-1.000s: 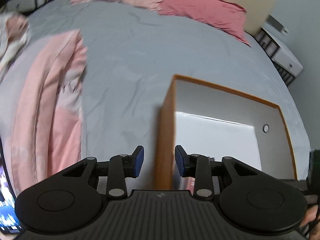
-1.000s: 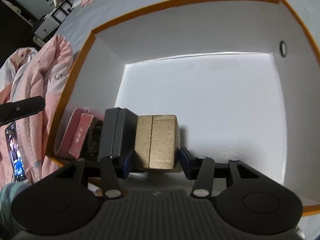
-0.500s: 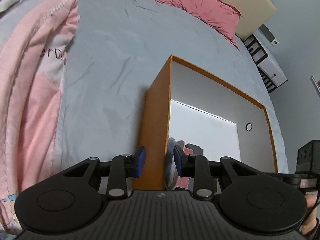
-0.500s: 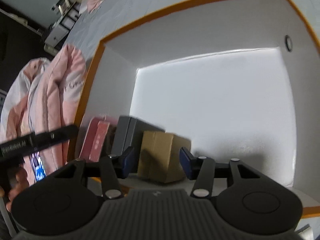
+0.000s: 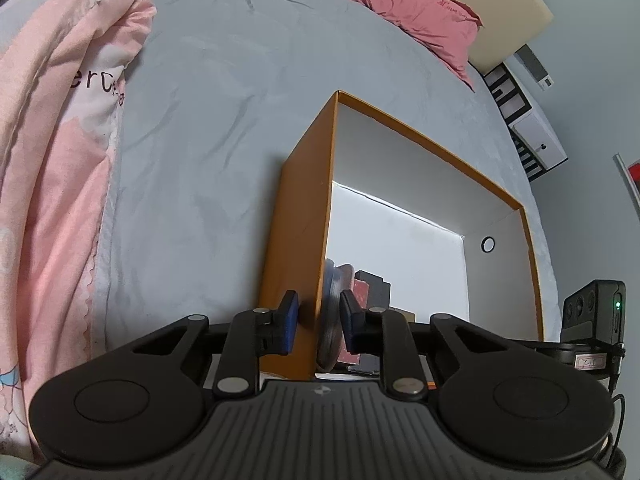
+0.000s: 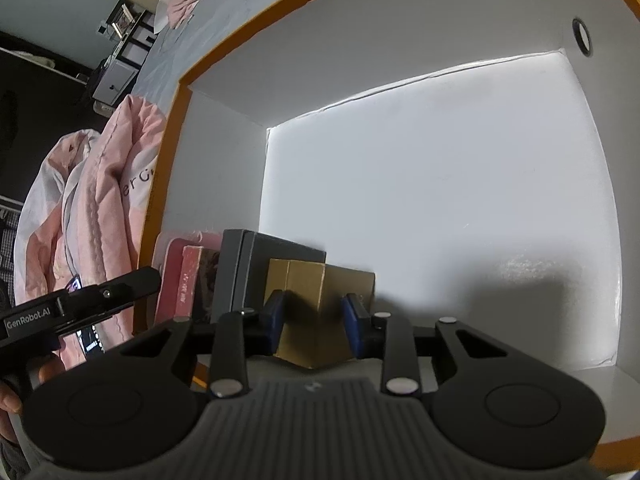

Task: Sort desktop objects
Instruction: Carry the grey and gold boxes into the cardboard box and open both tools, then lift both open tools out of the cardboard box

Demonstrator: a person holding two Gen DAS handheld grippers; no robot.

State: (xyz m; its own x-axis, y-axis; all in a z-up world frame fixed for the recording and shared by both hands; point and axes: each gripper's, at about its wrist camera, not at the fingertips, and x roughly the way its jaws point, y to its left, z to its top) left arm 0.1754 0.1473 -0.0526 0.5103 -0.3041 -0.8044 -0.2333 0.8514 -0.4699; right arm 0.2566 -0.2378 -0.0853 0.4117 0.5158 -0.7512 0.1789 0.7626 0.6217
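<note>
An orange box (image 5: 296, 216) with a white inside stands on the grey bed. My left gripper (image 5: 319, 322) straddles its left wall, one finger outside and one inside. Its jaws are closing, with the wall and a round flat tin (image 5: 331, 312) between them; I see no firm press. In the right wrist view the box rim (image 6: 248, 36) frames a gold box (image 6: 316, 300). This gold box stands beside a grey box (image 6: 240, 268) and a red box (image 6: 188, 280). My right gripper (image 6: 312, 316) is closing, its blue pads against the gold box's two sides.
A pink quilt (image 5: 52, 160) lies left of the box and a red pillow (image 5: 400, 12) at the head of the bed. A lit phone (image 6: 86, 340) rests on the quilt. A hand (image 6: 12, 396) holds the left gripper's body (image 6: 80, 308). A white shelf (image 5: 532, 136) stands beyond the bed.
The left gripper sank along the box wall and its jaws narrowed. The right jaws narrowed onto the gold box, which turned a corner toward the camera.
</note>
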